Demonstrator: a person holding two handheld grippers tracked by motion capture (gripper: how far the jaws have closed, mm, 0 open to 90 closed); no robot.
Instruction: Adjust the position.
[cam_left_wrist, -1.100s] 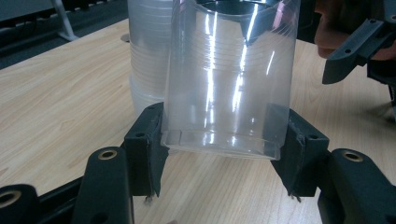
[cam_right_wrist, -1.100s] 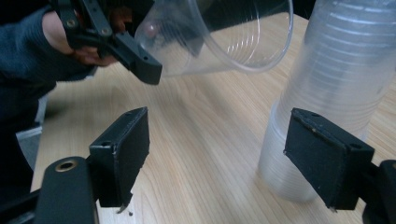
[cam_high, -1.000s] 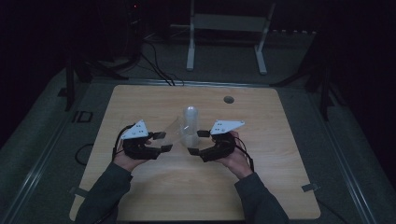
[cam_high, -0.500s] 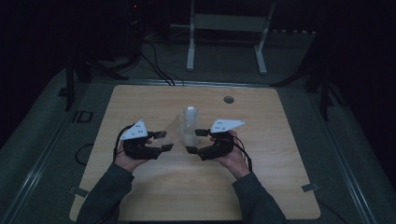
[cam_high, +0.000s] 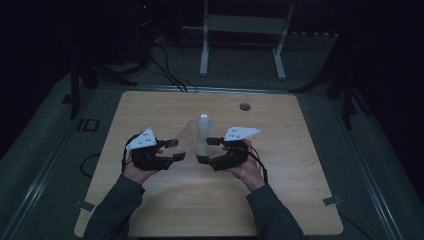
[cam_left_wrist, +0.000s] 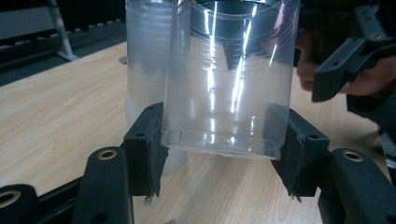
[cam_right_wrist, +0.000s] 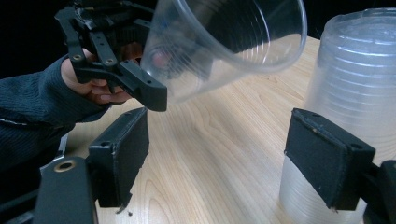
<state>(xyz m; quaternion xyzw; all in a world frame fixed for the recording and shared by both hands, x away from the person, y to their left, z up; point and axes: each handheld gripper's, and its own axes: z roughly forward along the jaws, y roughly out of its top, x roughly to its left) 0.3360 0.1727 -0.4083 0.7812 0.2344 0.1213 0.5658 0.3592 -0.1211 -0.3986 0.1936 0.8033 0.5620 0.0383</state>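
Note:
A clear plastic cup (cam_left_wrist: 229, 84) lies tilted on its side, its base clamped between the black pads of my left gripper (cam_left_wrist: 224, 151). From above, that cup (cam_high: 186, 135) leans toward an upside-down stack of clear cups (cam_high: 203, 131) standing mid-table, with the left gripper (cam_high: 176, 150) just left of the stack. My right gripper (cam_high: 206, 150) is open at the foot of the stack. Along its jaws, the right gripper (cam_right_wrist: 224, 158) has only bare table between its pads. The stack (cam_right_wrist: 359, 88) stands behind its right pad, and the held cup (cam_right_wrist: 224, 42) hangs above.
The wooden table (cam_high: 280, 200) has a round grommet hole (cam_high: 244, 106) at the back. A white metal stand (cam_high: 240, 30) and cables lie on the dark floor beyond. A person's sleeved forearms enter from the bottom edge.
The right gripper has slid slightly left, closer to the foot of the stack. The left gripper keeps its hold on the cup and has barely moved.

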